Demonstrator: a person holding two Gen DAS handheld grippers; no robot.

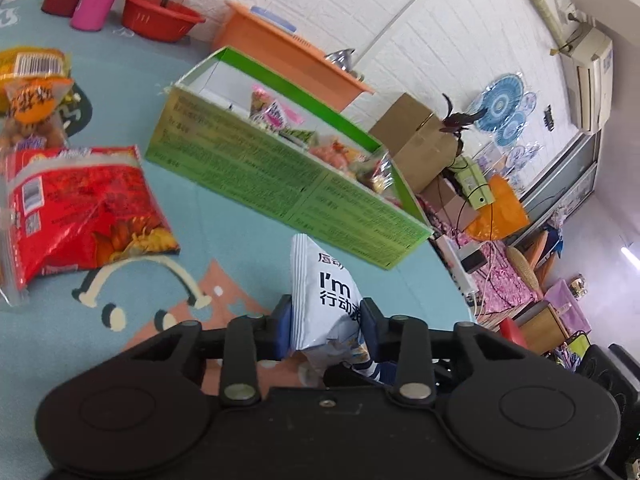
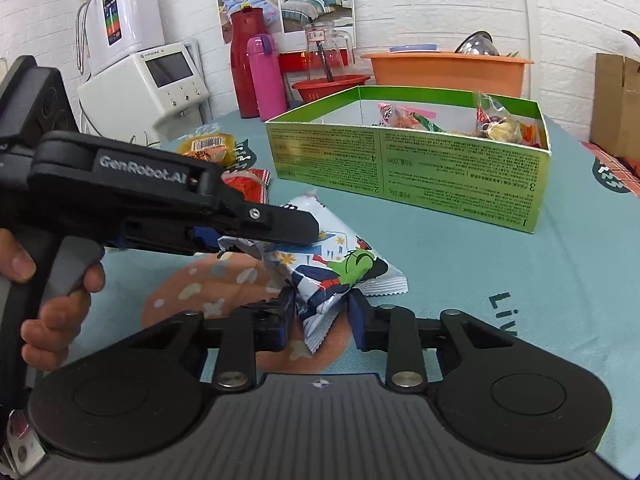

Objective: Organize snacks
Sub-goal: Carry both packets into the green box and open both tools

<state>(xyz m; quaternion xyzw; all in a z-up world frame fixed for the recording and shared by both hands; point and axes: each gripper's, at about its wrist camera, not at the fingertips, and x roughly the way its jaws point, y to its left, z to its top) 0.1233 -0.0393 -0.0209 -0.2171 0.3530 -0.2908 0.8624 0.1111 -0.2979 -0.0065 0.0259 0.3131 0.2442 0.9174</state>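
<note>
Two grippers clamp one white snack packet above the round table, near its front edge.

Largest is the table (image 2: pixel 460 264), under a teal patterned cloth; on it the green box (image 2: pixel 408 168) stands toward the far edge, open-topped, with several wrapped snacks (image 2: pixel 496 124) lying inside. Behind the box, along the back edge, sit an orange tub (image 2: pixel 448 70), a red basin (image 2: pixel 332 85) and a pink flask (image 2: pixel 266 78). Left of the box a red snack bag (image 1: pixel 80 208) lies flat, with an orange-labelled bag (image 1: pixel 34 100) beyond it, possibly nuts. The white snack packet (image 2: pixel 340 264) hangs in front of the box: the left gripper (image 1: pixel 326 320) has its jaws narrowed onto one end, and the right gripper (image 2: pixel 322 312) pinches the other end.
</note>
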